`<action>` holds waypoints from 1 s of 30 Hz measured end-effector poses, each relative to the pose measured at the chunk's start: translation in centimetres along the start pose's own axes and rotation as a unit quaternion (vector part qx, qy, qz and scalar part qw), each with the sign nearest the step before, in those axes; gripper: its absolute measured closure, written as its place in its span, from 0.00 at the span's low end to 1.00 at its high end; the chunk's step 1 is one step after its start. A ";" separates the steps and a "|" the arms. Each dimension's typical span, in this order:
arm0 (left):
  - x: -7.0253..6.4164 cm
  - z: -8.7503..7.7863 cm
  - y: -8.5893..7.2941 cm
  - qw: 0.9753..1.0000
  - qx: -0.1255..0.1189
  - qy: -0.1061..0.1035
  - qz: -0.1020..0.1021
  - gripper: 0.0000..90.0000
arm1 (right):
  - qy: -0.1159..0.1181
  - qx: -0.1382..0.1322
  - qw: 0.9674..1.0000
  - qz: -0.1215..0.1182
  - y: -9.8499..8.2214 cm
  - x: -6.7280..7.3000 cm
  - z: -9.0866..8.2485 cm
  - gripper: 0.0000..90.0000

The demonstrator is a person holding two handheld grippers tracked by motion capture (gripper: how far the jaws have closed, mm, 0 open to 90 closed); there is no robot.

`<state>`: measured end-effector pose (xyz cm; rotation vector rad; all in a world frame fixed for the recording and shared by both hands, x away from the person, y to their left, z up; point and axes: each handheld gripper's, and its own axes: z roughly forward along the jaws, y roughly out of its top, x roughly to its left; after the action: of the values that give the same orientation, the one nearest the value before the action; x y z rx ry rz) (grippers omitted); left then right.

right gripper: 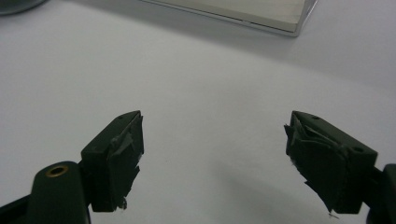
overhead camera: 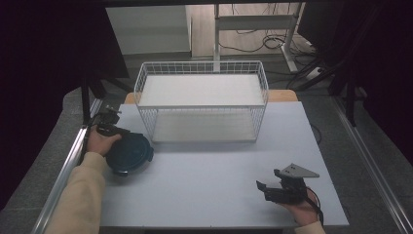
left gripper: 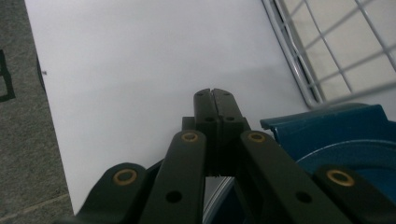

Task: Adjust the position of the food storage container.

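At the left of the high view, the left tool (overhead camera: 108, 127) sits at the upper left edge of a dark blue round container (overhead camera: 130, 154), which rests on the white bench (overhead camera: 209, 195) near its left side, just in front of the lower left corner of the white wire basket (overhead camera: 202, 100). In the left gripper view its jaws stand pressed together, tip to tip, with nothing visible between the tips; the blue container (left gripper: 345, 140) fills the lower right of that frame, beside and beneath the jaws, and whether the tool grips any part of it cannot be told. The right tool (overhead camera: 272, 187) lies in the lower right of the high view, resting in the person's hand. In the right gripper view its jaws stand well apart over bare bench, holding nothing.
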<state>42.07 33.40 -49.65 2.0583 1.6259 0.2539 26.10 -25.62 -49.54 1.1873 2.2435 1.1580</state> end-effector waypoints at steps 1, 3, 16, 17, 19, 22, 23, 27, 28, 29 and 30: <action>0.0 0.0 0.0 1.000 0.000 0.000 0.000 1.00 | -0.001 0.000 1.000 0.000 0.0 0.0 0.0 0.21; -0.1 -0.2 -0.6 1.000 -0.006 -0.004 -0.002 1.00 | 0.000 0.000 1.000 0.000 0.0 0.1 0.0 0.21; -3.3 -1.3 -3.3 0.998 -0.003 -0.031 0.047 1.00 | 0.003 -0.004 1.000 -0.003 0.2 0.5 -0.3 0.21; -3.9 -1.3 -3.4 0.998 -0.001 -0.034 0.057 1.00 | 0.002 -0.003 1.000 -0.002 0.2 0.5 -0.2 0.21; -4.6 -1.2 -3.5 0.997 -0.002 -0.038 0.065 1.00 | 0.001 -0.003 1.000 -0.001 0.2 0.4 -0.3 0.21; -5.7 -1.4 -4.0 0.996 0.000 -0.045 0.076 1.00 | -0.001 -0.004 1.000 0.001 0.2 0.3 -0.4 0.21; -5.9 -1.4 -4.1 0.996 0.000 -0.048 0.075 1.00 | -0.001 -0.004 1.000 0.001 0.2 0.3 -0.3 0.21; -6.4 -1.5 -4.7 0.995 0.001 -0.071 0.074 1.00 | 0.001 -0.005 1.000 -0.002 0.2 0.5 -0.3 0.21; -6.5 -1.5 -4.9 0.994 0.000 -0.076 0.076 1.00 | 0.002 -0.007 1.000 -0.004 0.2 0.5 -0.4 0.21; -6.8 -1.6 -5.0 0.994 0.000 -0.081 0.079 1.00 | 0.002 -0.008 1.000 -0.005 0.2 0.6 -0.4 0.21; -7.0 -1.6 -5.2 0.993 0.000 -0.083 0.083 1.00 | 0.002 -0.009 1.000 -0.006 0.3 0.6 -0.4 0.21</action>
<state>35.05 27.96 -49.71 2.1558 1.3587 0.1346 25.62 -25.27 -49.01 1.1651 2.2351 1.1748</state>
